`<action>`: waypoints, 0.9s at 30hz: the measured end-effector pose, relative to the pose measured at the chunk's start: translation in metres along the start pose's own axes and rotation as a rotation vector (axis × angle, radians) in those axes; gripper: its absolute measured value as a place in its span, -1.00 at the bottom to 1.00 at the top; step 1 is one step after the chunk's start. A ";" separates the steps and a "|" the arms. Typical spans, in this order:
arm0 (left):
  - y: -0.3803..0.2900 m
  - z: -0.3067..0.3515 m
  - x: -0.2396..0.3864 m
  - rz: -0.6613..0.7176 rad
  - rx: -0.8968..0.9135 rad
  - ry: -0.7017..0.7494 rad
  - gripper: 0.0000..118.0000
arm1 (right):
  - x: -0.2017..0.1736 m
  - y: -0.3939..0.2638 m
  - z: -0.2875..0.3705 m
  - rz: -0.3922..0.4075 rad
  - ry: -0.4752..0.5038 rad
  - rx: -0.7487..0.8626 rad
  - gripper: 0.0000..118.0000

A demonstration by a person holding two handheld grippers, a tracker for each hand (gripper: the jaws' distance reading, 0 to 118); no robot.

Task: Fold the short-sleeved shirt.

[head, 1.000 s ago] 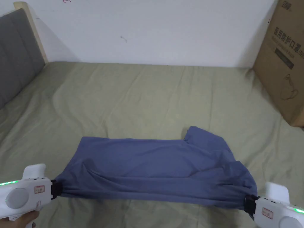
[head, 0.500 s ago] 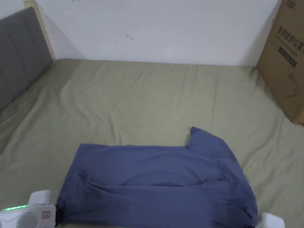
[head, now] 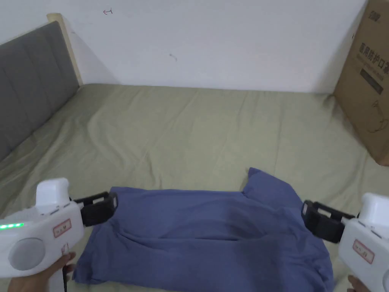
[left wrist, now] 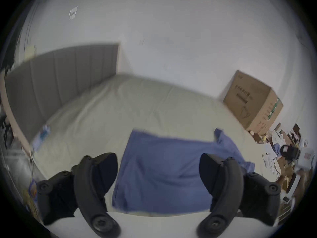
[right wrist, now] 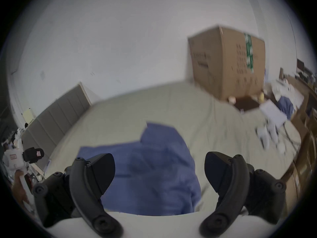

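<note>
A blue short-sleeved shirt lies on the olive bed sheet, folded lengthwise, with one sleeve poking out at its far right. My left gripper hovers open over the shirt's far left corner, holding nothing. Over the shirt's right end my right gripper is open too and empty. In the left gripper view the shirt lies below the spread jaws of the left gripper. The right gripper view has the shirt under the parted jaws of the right gripper.
A large cardboard box stands on the bed's right side against the white wall. A grey padded headboard runs along the left. Bare sheet stretches beyond the shirt toward the wall. Clutter lies off the bed's right edge.
Both grippers held the shirt's near edge stretched between them a second ago. They let go, the shirt settled flat, and both now hover open, farther forward over its two ends.
</note>
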State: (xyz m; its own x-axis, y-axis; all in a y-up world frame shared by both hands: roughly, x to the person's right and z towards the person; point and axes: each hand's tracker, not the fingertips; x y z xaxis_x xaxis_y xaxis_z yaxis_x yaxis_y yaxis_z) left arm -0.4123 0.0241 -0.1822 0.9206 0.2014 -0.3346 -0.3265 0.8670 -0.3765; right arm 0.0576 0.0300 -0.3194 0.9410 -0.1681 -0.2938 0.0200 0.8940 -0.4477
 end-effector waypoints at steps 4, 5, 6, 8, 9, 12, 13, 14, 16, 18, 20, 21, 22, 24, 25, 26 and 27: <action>0.029 0.020 0.024 -0.046 0.165 0.001 0.79 | -0.024 0.030 0.017 0.072 0.006 0.146 0.89; 0.033 0.023 0.029 -0.052 0.193 0.008 0.79 | -0.032 0.033 0.021 0.090 -0.003 0.182 0.89; 0.036 0.024 0.032 -0.066 0.213 0.014 0.79 | -0.037 0.035 0.023 0.109 -0.013 0.211 0.89; 0.037 0.028 0.043 -0.076 0.260 0.031 0.78 | -0.048 0.037 0.027 0.157 -0.041 0.259 0.87; 0.035 0.028 0.047 -0.070 0.301 0.029 0.74 | -0.048 0.036 0.023 0.180 -0.056 0.273 0.81; 0.028 0.031 0.054 -0.086 0.358 -0.007 -0.25 | -0.059 0.033 0.028 0.218 -0.070 0.318 -0.14; 0.027 0.030 0.057 -0.089 0.359 -0.010 -0.94 | -0.060 0.031 0.026 0.225 -0.073 0.318 -0.79; 0.025 0.028 0.059 -0.094 0.353 -0.014 -1.00 | -0.062 0.031 0.025 0.231 -0.071 0.316 -1.00; 0.025 0.024 0.061 -0.098 0.312 -0.086 -1.00 | -0.063 0.028 0.023 0.228 -0.075 0.319 -1.00; 0.025 0.018 0.067 -0.106 0.285 -0.076 -1.00 | -0.060 0.028 0.018 0.215 -0.047 0.299 -1.00; 0.024 0.010 0.068 -0.139 0.257 -0.059 -1.00 | -0.060 0.027 0.014 0.214 -0.052 0.297 -1.00; 0.026 0.005 0.068 -0.145 0.238 -0.044 -1.00 | -0.060 0.027 0.012 0.215 -0.055 0.292 -1.00; 0.027 -0.001 0.068 -0.139 0.215 -0.040 -1.00 | -0.059 0.027 0.008 0.213 -0.056 0.286 -1.00; 0.031 -0.020 0.059 -0.119 0.152 -0.033 -1.00 | -0.057 0.028 0.001 0.202 -0.053 0.274 -1.00; 0.033 -0.030 0.056 -0.120 0.121 -0.029 -1.00 | -0.057 0.028 -0.004 0.200 -0.055 0.269 -1.00; 0.035 -0.040 0.053 -0.121 0.092 -0.027 -1.00 | -0.057 0.029 -0.009 0.202 -0.058 0.262 -1.00; 0.037 -0.054 0.048 -0.119 0.055 -0.015 -1.00 | -0.055 0.030 -0.015 0.204 -0.063 0.255 -1.00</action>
State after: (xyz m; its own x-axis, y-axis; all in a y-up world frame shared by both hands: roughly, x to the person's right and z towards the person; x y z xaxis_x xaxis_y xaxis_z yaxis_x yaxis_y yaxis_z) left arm -0.3917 0.0413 -0.2590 0.9553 0.1018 -0.2775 -0.2028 0.9088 -0.3646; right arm 0.0010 0.0595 -0.3290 0.9532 0.0435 -0.2993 -0.0942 0.9831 -0.1572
